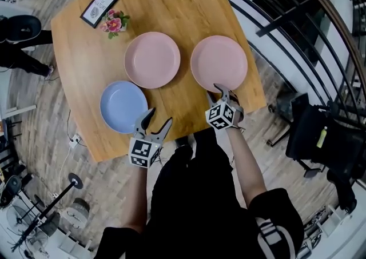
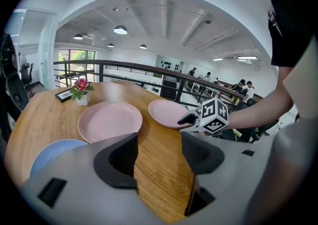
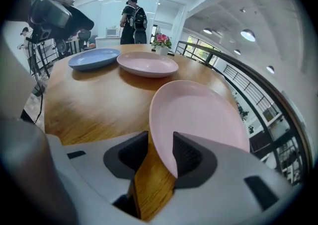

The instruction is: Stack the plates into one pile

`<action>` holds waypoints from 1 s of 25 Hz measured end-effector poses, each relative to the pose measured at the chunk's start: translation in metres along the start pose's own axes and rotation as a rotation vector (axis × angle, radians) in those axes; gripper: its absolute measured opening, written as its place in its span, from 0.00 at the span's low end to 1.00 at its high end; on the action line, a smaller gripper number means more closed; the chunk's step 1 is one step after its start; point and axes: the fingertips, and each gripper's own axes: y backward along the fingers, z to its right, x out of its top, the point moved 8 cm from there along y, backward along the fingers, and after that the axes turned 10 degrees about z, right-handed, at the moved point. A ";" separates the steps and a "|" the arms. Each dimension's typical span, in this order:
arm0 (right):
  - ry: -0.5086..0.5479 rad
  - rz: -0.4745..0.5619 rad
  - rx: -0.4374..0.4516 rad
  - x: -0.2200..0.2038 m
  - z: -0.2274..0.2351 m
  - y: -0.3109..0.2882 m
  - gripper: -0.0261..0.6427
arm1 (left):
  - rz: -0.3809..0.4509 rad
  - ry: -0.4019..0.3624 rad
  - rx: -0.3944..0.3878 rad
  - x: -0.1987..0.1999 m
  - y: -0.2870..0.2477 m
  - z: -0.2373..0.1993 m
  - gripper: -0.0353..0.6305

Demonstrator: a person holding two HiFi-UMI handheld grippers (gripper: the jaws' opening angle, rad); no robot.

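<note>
At the right of the near edge of the table [image 1: 80, 52], as the head view shows it, the right gripper [image 1: 223, 94] is set over the nearest rim of the right pink plate [image 1: 219, 60]. In the right gripper view its jaws are seen partly spread with that rim taken between them. The plate is touched by the pad at the frame's right, while a strip of bare wood is shown between the rim and the other pad, so no pinch is made yet. The left gripper [image 1: 159, 117] is held at lower centre, over the table edge just beside the blue plate [image 1: 123, 106], with its jaws spread wide and only tabletop shown between them. Nothing is stacked so far: the three plates are laid singly, the middle pink plate [image 1: 152, 59] between the other two, none overlapping. The step in hand is judged to be the first pick-up. For the next move a full closing on the rim would be called for, then a lift and a carry leftward in the frame onto the middle pink plate, kept level lest it slip from an edge grip. The right pink plate is laid flat, hollow side up. Being round, it has no long axis, and only its near rim is turned toward the jaws.
</note>
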 end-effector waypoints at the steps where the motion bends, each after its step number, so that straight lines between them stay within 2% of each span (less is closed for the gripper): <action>1: 0.009 -0.007 -0.005 -0.001 0.000 -0.002 0.27 | 0.006 -0.003 0.003 0.000 0.000 0.000 0.49; 4: 0.070 -0.029 -0.027 -0.002 0.000 -0.004 0.23 | -0.009 0.008 0.007 -0.002 0.003 0.002 0.49; 7: 0.175 -0.058 -0.032 -0.003 -0.005 -0.006 0.18 | 0.017 0.004 0.016 -0.003 0.006 0.002 0.49; 10: 0.230 -0.068 -0.020 -0.003 -0.009 -0.006 0.12 | 0.035 -0.006 0.016 0.000 0.008 0.003 0.49; 17: 0.291 -0.041 -0.035 0.011 -0.014 0.009 0.08 | 0.068 -0.016 0.028 0.006 0.019 0.004 0.49; 23: 0.271 -0.027 -0.038 0.023 -0.009 0.016 0.07 | 0.064 -0.019 0.024 0.017 0.023 0.005 0.49; 25: 0.270 -0.026 -0.040 0.023 -0.008 0.018 0.07 | 0.089 -0.032 0.025 0.019 0.023 0.004 0.49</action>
